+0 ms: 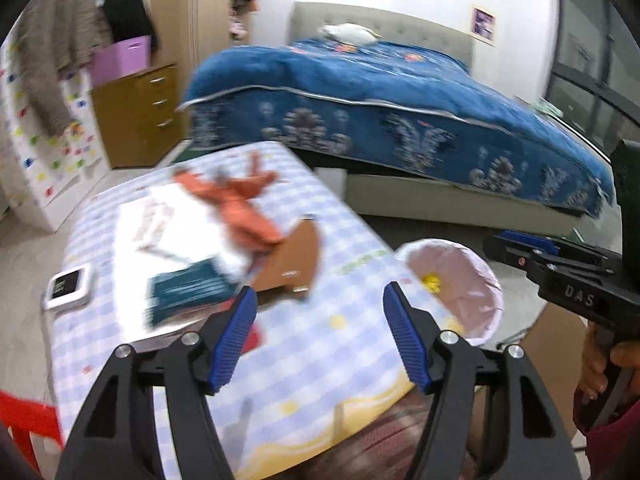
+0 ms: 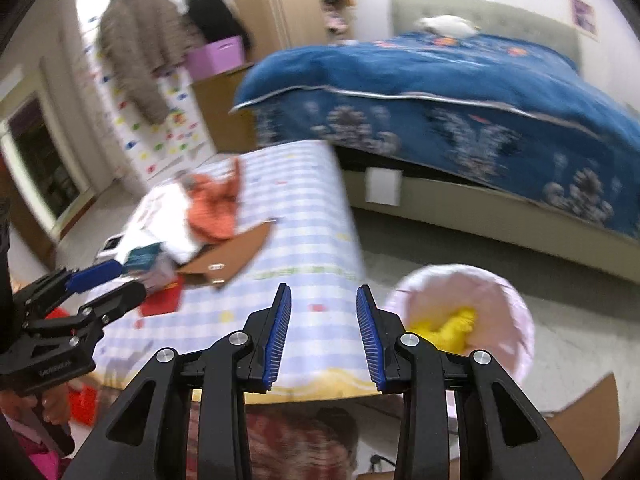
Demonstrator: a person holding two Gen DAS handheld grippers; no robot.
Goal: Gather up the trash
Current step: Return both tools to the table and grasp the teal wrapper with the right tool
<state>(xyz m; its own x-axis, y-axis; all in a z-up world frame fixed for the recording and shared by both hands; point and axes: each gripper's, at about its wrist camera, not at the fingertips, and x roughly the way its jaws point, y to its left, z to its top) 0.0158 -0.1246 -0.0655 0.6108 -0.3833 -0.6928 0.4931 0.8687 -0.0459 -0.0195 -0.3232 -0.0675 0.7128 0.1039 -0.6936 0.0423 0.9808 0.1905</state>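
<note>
Hovering above the checked table (image 1: 328,344), the left gripper (image 1: 316,332) and right gripper (image 2: 322,332) both stand spread and empty. Orange wrapper (image 1: 236,204) lies at eleven o'clock; the pink-lined bin (image 2: 500,300), holding yellow trash (image 2: 456,328), sits at two o'clock.

Each camera sits on a gripper and looks forward and down along its two black fingers with blue pads. Both views look from close above the table with the blue-and-white checked cloth (image 1: 320,344) (image 2: 304,216) toward the big bed with the blue flowered blanket (image 1: 400,92) (image 2: 460,92) (further off). Both also share the round bin lined with a pink bag (image 1: 464,280) (image 2: 496,304).
</note>
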